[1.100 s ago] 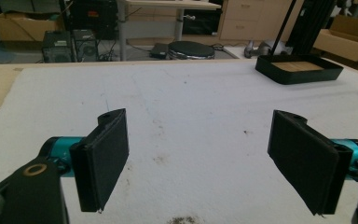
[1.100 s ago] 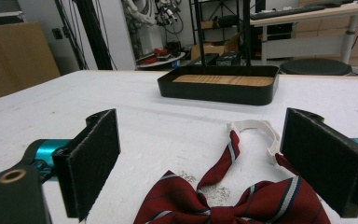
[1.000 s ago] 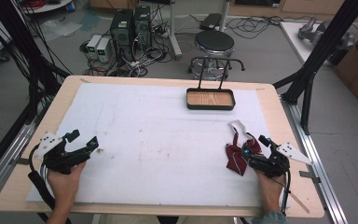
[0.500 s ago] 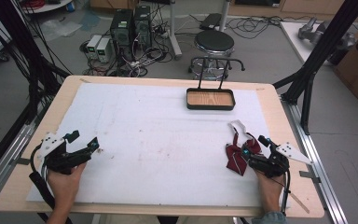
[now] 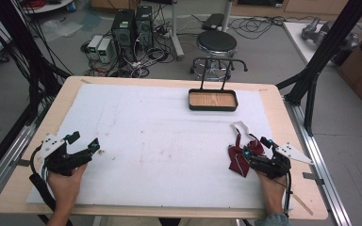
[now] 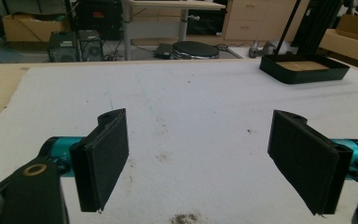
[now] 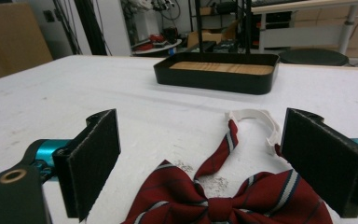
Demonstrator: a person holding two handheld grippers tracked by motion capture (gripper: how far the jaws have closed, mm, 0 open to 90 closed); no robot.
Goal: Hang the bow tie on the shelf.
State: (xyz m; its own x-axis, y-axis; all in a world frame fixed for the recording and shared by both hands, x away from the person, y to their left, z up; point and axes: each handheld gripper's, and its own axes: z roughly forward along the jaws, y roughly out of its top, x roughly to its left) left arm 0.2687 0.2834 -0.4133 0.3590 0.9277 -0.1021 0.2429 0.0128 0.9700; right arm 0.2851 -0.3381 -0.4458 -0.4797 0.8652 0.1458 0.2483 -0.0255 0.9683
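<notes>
A dark red striped bow tie (image 5: 239, 159) (image 7: 223, 198) with a white neck strap (image 5: 242, 126) (image 7: 256, 119) lies flat on the white table cover at the front right. My right gripper (image 5: 255, 146) (image 7: 214, 168) rests open right at the tie, its jaws spread to either side of the bow. A black tray with a wooden bottom (image 5: 213, 100) (image 7: 221, 70) (image 6: 303, 67) sits at the back of the table. My left gripper (image 5: 84, 141) (image 6: 205, 161) lies open at the front left, with bare cover between its jaws.
The white cover (image 5: 160, 136) carries faint brown stains and crumbs in the middle. Beyond the table's far edge stand a round stool (image 5: 216, 44) and computer cases (image 5: 132, 26). Black frame posts (image 5: 327, 42) rise at both sides.
</notes>
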